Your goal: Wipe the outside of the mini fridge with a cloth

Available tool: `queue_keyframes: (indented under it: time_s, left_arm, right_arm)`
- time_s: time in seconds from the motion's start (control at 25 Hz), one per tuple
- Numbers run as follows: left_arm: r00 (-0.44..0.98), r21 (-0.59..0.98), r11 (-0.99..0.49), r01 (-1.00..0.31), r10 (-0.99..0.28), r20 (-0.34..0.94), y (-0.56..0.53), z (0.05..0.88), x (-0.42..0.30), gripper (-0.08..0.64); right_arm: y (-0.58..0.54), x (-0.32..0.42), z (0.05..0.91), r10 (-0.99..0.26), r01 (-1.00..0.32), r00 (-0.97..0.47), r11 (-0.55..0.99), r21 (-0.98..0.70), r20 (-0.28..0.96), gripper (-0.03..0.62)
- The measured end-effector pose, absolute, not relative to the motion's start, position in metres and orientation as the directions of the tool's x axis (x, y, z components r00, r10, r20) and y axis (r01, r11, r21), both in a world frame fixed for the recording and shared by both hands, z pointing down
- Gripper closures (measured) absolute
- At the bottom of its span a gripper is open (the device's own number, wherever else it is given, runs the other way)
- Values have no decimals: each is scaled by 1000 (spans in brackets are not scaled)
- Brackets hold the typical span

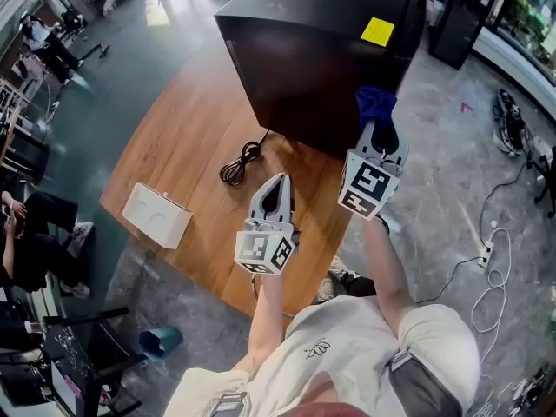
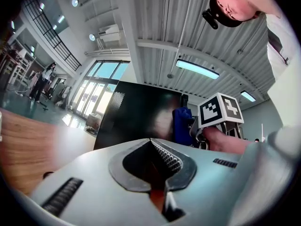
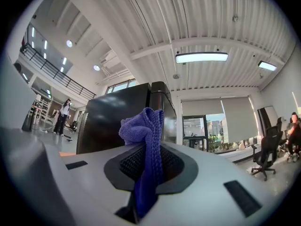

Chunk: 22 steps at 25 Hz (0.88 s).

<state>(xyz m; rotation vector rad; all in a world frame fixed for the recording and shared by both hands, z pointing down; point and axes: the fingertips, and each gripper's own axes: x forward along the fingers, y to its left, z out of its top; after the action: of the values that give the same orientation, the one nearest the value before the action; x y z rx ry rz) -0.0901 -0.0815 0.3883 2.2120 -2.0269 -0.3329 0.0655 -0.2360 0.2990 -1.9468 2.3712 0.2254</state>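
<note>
Your left gripper (image 1: pixel 277 185) hangs nearest you over the wooden table (image 1: pixel 187 137), its jaws pressed together on nothing (spare for now, and clear of the wiping side). Further out, your right gripper (image 1: pixel 380 129) pinches the blue cloth (image 1: pixel 375 102), with a bunched tuft standing past the tips so that fabric rather than jaw would meet the surface. The cloth sits against the near face of the black mini fridge (image 1: pixel 313 50), which stands at the table's far end. I cannot tell whether they touch.
</note>
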Motion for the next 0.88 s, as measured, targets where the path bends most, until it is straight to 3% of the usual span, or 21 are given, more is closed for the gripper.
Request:
queue_keyframes:
  time_s: [0.56,0.88]
  left_arm:
    - [91,232,-108,-967,-992,-84,-80,385,-80,555]
    - [17,263,-38,-964,-997,-80,-81,394,-110,555]
  right_arm:
    - [-236,102,303,-981,-988,-139,127,89,-138,531]
    - [-210,20,293,-915,-931,-359,337,143,-182,531]
